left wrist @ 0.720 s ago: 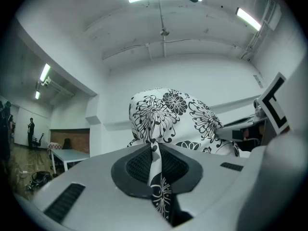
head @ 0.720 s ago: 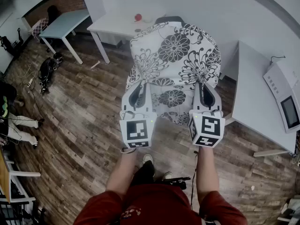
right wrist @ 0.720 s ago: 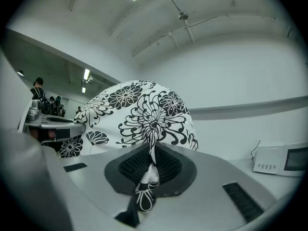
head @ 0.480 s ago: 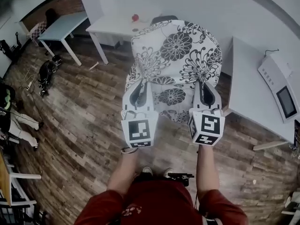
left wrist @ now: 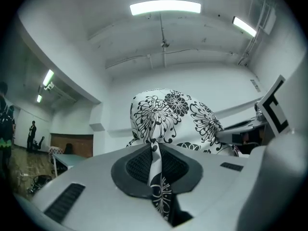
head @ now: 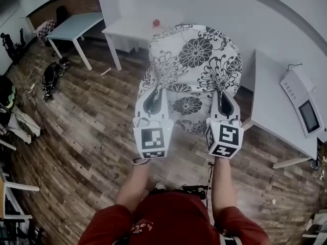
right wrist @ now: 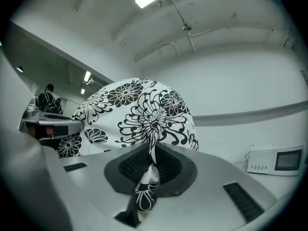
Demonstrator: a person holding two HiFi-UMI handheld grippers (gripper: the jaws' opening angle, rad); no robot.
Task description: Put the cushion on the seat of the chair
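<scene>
A white cushion point(head: 191, 68) printed with black flowers hangs in the air in front of me, held by its near edge. My left gripper point(head: 152, 102) is shut on its left corner, and my right gripper point(head: 223, 102) is shut on its right corner. In the left gripper view the cushion point(left wrist: 166, 117) rises above the jaws, a pinched fold of fabric running between the pads of my left gripper point(left wrist: 155, 163). The right gripper view shows the cushion point(right wrist: 144, 114) the same way, nipped in my right gripper point(right wrist: 150, 165). The cushion hides whatever stands behind it; no chair seat is visible.
A white table point(head: 130, 27) with a small red object point(head: 156, 22) stands behind the cushion, a light blue table point(head: 74, 27) to its left. A white desk point(head: 273, 106) with a microwave point(head: 304, 108) is at right. Bags point(head: 51, 75) lie on the wooden floor point(head: 87, 131).
The view has shifted slightly; the cushion and both grippers stay in the same hold, with the tables and microwave sliding a little in the frame.
</scene>
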